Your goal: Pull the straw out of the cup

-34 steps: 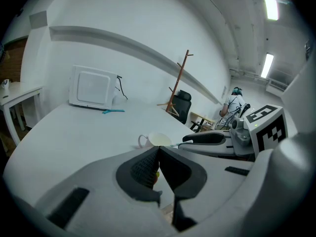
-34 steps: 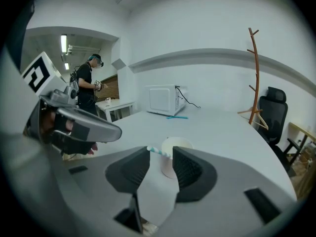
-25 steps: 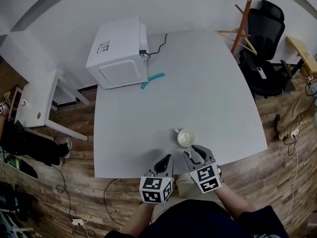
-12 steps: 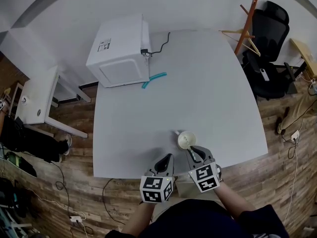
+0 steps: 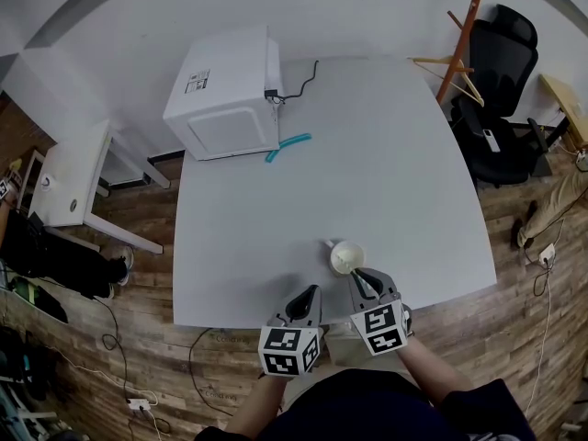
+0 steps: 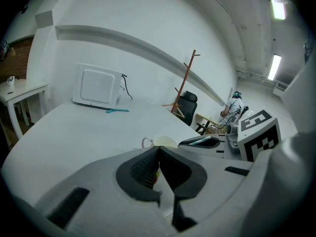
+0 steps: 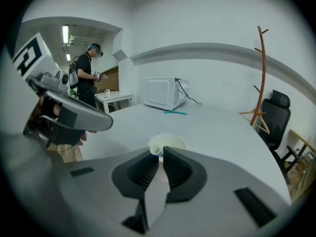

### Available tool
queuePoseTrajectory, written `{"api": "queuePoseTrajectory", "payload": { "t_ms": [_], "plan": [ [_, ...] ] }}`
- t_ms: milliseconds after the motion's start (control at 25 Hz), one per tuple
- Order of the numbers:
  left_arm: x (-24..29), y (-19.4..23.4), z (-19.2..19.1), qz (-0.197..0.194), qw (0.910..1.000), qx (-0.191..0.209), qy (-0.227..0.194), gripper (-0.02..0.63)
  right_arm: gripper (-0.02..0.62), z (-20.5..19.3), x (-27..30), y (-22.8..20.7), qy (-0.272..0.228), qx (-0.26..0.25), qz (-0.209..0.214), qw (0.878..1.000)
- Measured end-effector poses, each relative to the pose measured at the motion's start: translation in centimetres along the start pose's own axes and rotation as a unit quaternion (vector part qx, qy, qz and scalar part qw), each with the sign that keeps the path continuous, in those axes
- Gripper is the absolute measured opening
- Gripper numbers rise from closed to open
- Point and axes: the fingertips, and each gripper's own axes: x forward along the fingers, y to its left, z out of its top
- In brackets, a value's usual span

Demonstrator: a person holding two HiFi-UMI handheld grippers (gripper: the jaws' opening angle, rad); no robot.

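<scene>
A white cup (image 5: 346, 257) with a handle stands near the front edge of the grey table (image 5: 367, 154). A pale straw (image 7: 155, 152) leans out of the cup toward me. My right gripper (image 5: 359, 281) is just in front of the cup, and its jaws are closing with the straw's top end pinched between the pads. In the right gripper view the cup (image 7: 170, 142) shows just past the right gripper (image 7: 161, 154). My left gripper (image 5: 310, 294) hovers to the left of the cup, shut and empty. The left gripper view has the cup (image 6: 160, 142) beyond the left gripper (image 6: 158, 152).
A white microwave (image 5: 225, 95) sits at the table's far left corner, its cable trailing right. A teal object (image 5: 288, 147) lies beside it. A black office chair (image 5: 501, 81) and a wooden coat stand (image 5: 459, 44) are at the right. A white side table (image 5: 69, 186) stands left.
My right gripper's jaws have closed in from wide open onto the straw's top end. Both grippers stay at about the same spot by the cup.
</scene>
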Motion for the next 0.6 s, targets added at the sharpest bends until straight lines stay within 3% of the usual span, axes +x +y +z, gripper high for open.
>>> {"api": "queuePoseTrajectory", "payload": {
  "t_ms": [600],
  "plan": [
    [-1.9, -1.6, -0.4, -0.016, 0.9997, 0.018, -0.007, 0.017, 0.044, 1.8, -3.4, 0.8, -0.051, 0.020, -0.027, 0.998]
  ]
}}
